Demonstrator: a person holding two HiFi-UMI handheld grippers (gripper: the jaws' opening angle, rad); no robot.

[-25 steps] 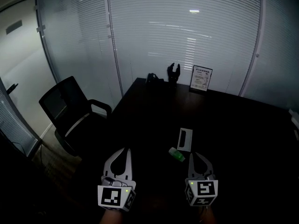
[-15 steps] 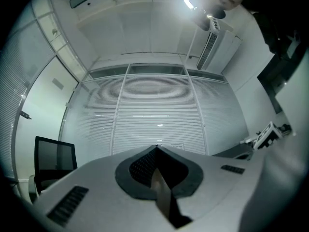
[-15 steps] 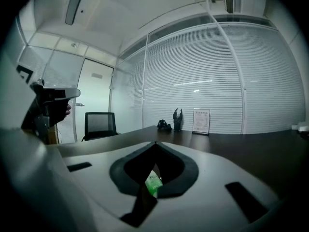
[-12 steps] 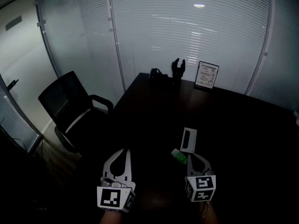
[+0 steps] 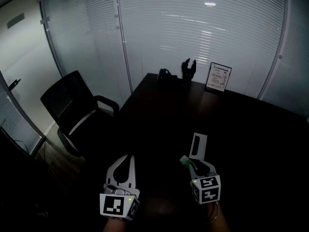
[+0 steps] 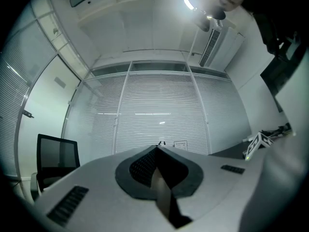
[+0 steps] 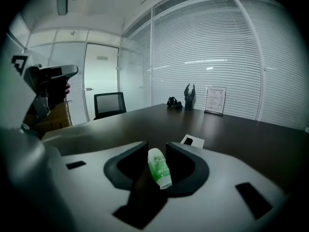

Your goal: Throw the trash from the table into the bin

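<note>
While the right gripper (image 5: 195, 165) comes down onto the dark table (image 5: 260, 139), its jaws have just been opening. The little bottle (image 5: 185, 161) now lies on its side between them. I see thin gaps by the pads, so the jaws are loose around it and not squeezing. The bottle is small and round, with a green body and a white end, and it looks like smooth plastic.

A second ago the bottle lay just in front of the jaw tips. Now the tips reach past its end. The gripper also sits lower and tips down more.

The left gripper (image 5: 129, 156) is near the table edge, about where it was. Its jaws are pressed tight together with nothing in them.

Just behind the bottle lies a flat white packet (image 5: 198, 145) with a dark window. It is close to the right jaw tips. At the far end of the table stand a framed paper (image 5: 218, 77) and a black hand-shaped figure (image 5: 189, 71). A black chair (image 5: 72, 108) stands left of the table, in front of a glass wall (image 5: 193, 33) with thin blinds.
</note>
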